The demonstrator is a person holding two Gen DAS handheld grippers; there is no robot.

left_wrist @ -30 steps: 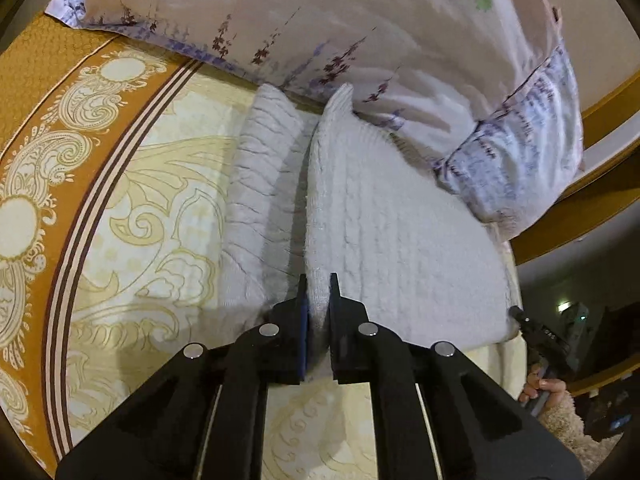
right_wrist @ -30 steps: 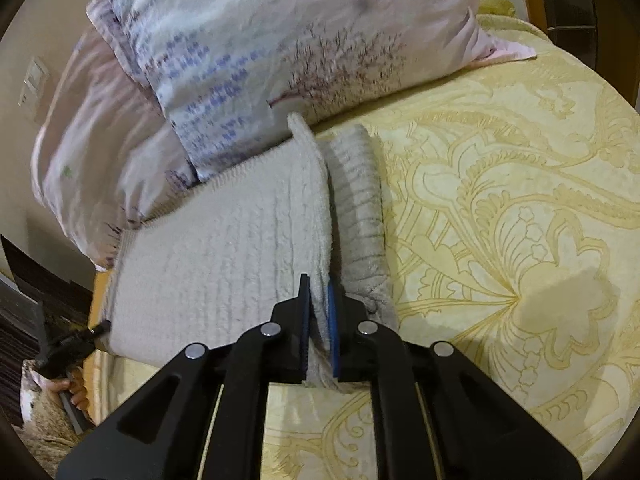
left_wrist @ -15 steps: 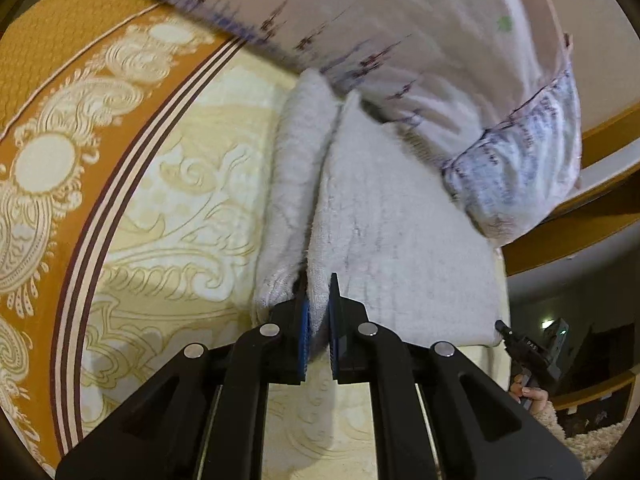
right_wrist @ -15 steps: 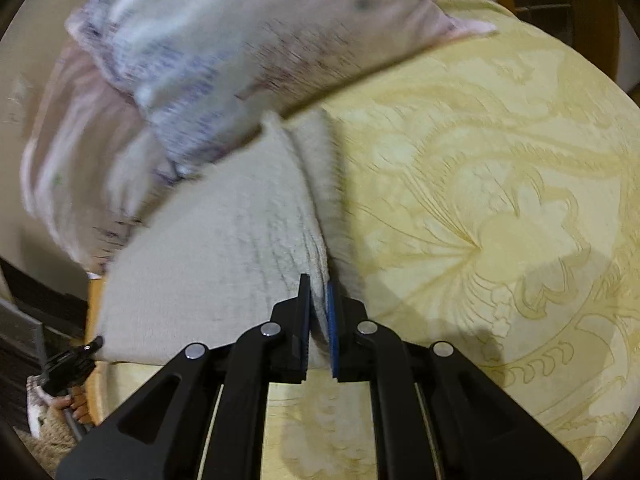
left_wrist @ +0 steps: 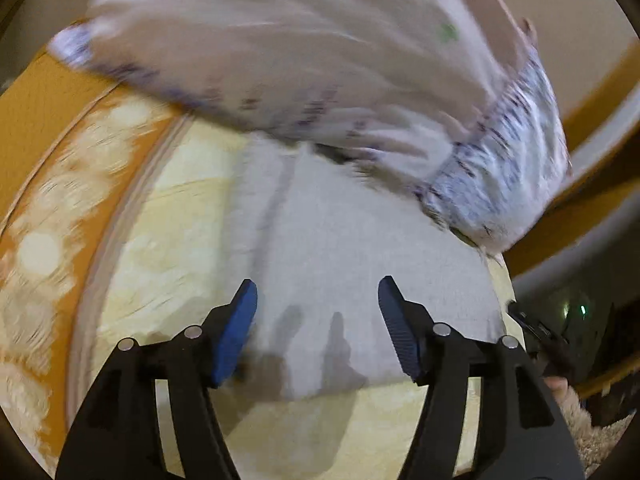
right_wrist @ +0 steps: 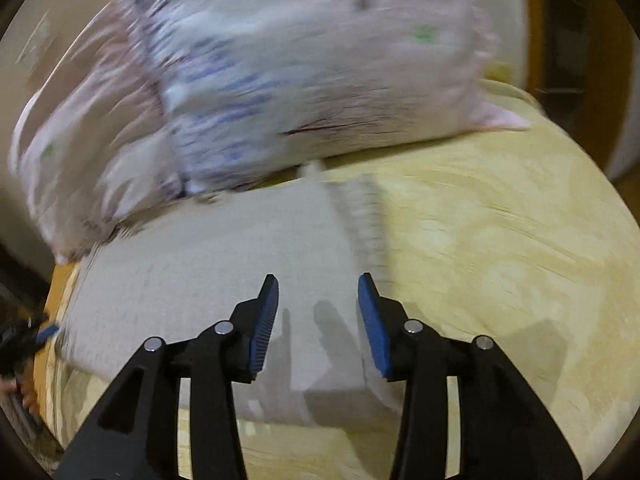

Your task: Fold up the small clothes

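Observation:
A white knitted garment (left_wrist: pixel 360 252) lies folded flat on the yellow patterned bedspread (left_wrist: pixel 180 240), its far edge against the pillows. My left gripper (left_wrist: pixel 318 290) is open and empty just above the garment's near edge. The garment also shows in the right wrist view (right_wrist: pixel 224 248), on the bedspread (right_wrist: pixel 500 248). My right gripper (right_wrist: pixel 318 286) is open and empty over the garment's near right corner. Both views are blurred by motion.
Floral pillows (left_wrist: pixel 320 60) lie behind the garment; they also show in the right wrist view (right_wrist: pixel 300 72). An orange patterned border (left_wrist: pixel 48 184) runs along the bedspread's left. The wooden bed frame (left_wrist: pixel 592 184) is at the right. The bed's edge falls away beyond the garment's outer side.
Both grippers were shut on the raised fold of the garment; both have opened and let it go. The garment now lies flat, folded over.

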